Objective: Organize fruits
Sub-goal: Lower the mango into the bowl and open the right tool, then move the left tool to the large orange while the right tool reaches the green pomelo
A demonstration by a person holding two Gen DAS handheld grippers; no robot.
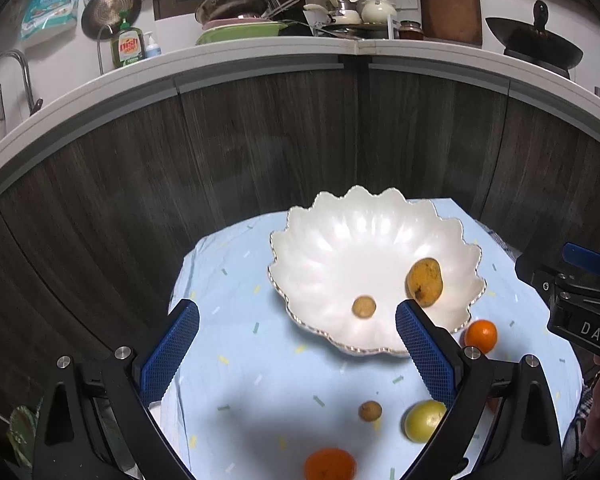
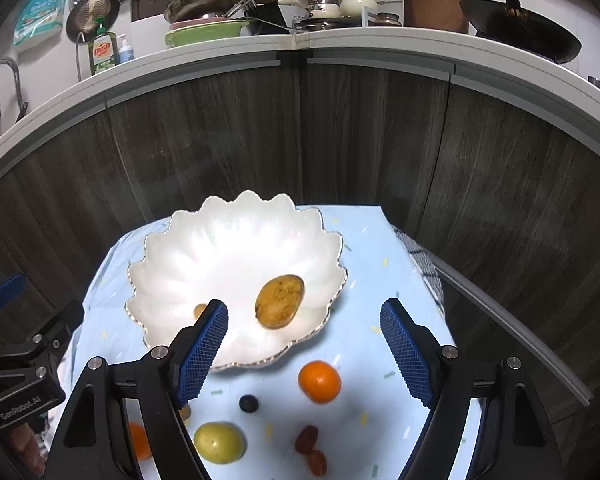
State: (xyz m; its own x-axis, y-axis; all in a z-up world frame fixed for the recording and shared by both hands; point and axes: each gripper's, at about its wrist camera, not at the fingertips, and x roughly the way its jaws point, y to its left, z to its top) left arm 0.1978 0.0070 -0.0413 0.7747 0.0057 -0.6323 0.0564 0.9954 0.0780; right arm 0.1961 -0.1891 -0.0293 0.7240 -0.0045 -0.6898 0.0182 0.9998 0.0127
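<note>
Left wrist view: left gripper [image 1: 297, 334] spread, empty, above cloth [image 1: 260, 360]. Mango [image 1: 424, 281] and small brown fruit [image 1: 364, 306] already in scalloped bowl [image 1: 340, 248]. Bowl looks fragile, rim in way.

Right wrist view: right gripper [image 2: 305, 338] spread, empty. Orange [image 2: 319, 381] on cloth just before bowl: firm, round, likely to roll; pinch across middle. Blueberry [image 2: 248, 403], 2 red fruits [image 2: 306, 439] soft, close by.

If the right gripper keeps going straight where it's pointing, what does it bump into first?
Probably the orange on the blue cloth, lying between and just ahead of the right gripper's open fingers. Depth is hard to judge; it might reach the cloth beside the white bowl.
</note>
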